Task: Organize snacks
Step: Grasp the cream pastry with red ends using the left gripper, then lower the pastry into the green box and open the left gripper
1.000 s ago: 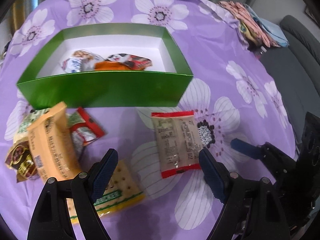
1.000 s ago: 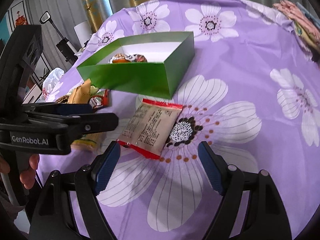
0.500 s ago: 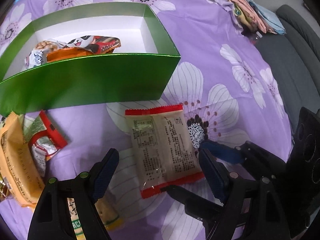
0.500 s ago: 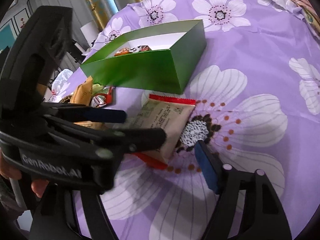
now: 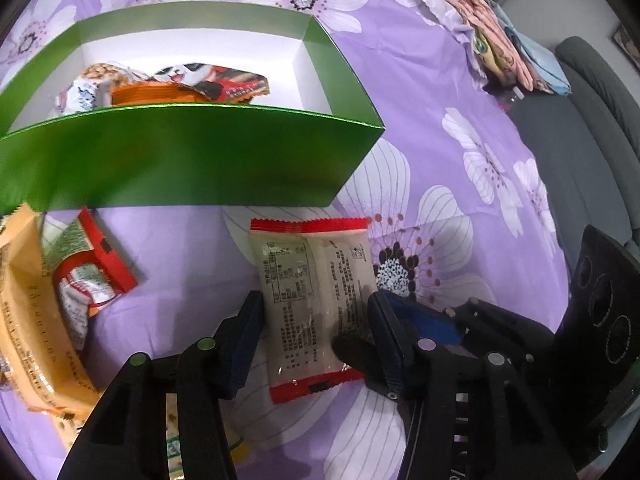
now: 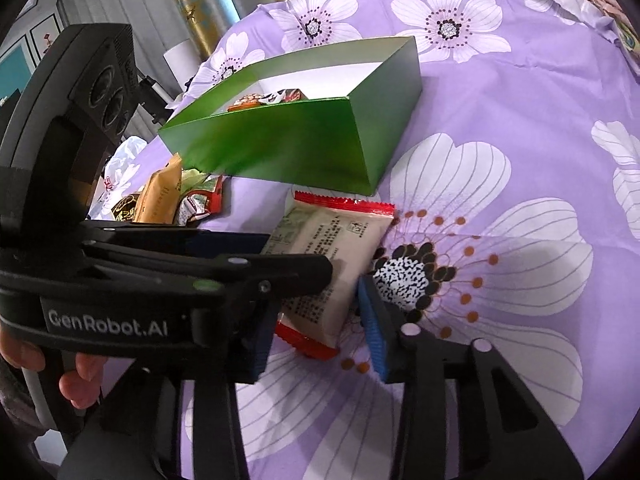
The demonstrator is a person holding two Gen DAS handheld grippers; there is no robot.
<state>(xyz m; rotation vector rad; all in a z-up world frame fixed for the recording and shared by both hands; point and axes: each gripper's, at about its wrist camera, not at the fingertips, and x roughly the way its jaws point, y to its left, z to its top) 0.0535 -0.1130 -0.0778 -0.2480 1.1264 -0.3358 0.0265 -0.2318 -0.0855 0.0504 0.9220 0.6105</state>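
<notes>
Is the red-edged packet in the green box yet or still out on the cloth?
Out. The red-edged packet lies flat on the purple cloth in front of the green box, between the left gripper's fingers.

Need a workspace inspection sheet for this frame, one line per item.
Surface: purple floral tablecloth.
Job's things: beige red-edged packet lying flat before green box; box holds several snacks.
Clutter: loose snack pile left of the packet.
Grippers: left gripper straddles the packet, contact unclear; right gripper likewise.
Cables: nothing seen.
Surroundings: folded cloths, grey sofa, curtains.
</notes>
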